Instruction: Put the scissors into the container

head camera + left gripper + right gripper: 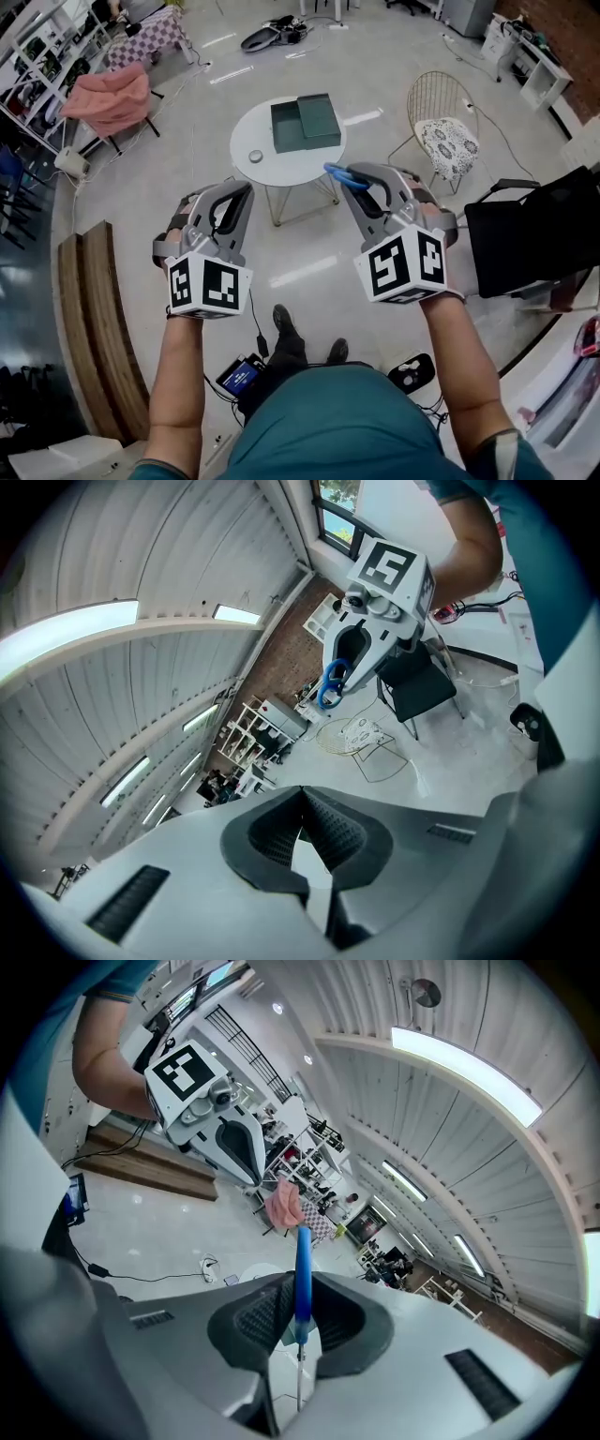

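The person holds both grippers up in front of the body, over a glossy grey floor. The right gripper (361, 171) is clamped on a pair of scissors (343, 175). In the right gripper view the blue handle (302, 1265) stands edge-on between the ribbed pads and reaches out past the tips, while the thin metal blade runs back down the slot between the jaws. In the head view the blue handle loops point out to the left from the jaw tips and show against the near edge of the round white worktop (272, 173).

The left gripper (232, 187) has its jaws drawn together. In the left gripper view its pads (323, 822) meet at the tips with nothing between them. That view also shows the right gripper across from it with the blue handle loops at its tips.

The container (305, 122) is a dark green rectangular box that lies on the far half of the worktop, with one part open at the top and a flat, closed part beside it. The scissors are apart from it, held in the air on its near side. A small roll of tape (255, 157) lies on the worktop to the container's left. To the right of the worktop stands a wire chair (441, 108) with a patterned cushion, and nearer the person a black chair (534, 230). A pink cloth (108, 98) is draped over a seat at the far left.
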Tool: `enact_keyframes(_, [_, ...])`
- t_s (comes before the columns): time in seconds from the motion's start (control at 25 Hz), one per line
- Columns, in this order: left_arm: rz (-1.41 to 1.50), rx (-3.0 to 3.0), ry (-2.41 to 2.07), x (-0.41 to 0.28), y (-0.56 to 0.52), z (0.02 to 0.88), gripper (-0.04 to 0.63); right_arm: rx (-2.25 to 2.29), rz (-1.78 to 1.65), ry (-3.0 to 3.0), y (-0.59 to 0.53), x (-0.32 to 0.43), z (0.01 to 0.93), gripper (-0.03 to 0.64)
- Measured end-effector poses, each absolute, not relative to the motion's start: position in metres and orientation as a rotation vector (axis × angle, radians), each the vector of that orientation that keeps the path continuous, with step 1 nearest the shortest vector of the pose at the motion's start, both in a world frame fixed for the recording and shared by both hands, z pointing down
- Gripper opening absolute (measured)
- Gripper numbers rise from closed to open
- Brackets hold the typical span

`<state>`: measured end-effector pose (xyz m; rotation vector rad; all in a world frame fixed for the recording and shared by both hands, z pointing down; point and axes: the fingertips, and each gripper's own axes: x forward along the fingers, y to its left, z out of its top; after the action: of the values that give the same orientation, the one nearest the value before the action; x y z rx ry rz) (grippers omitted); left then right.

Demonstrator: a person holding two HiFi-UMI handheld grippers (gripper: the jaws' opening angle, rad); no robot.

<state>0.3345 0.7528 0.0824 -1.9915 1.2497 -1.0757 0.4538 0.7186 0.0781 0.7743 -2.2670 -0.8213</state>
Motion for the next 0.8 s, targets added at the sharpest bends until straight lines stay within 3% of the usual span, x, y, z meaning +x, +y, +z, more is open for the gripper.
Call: enact_keyframes(0.8, [-0.998,-2.104,1.091,0.184,0.591,0.084,0.018,0.883,-0.725,-2.177,0.574,0.299,0.072,0.069])
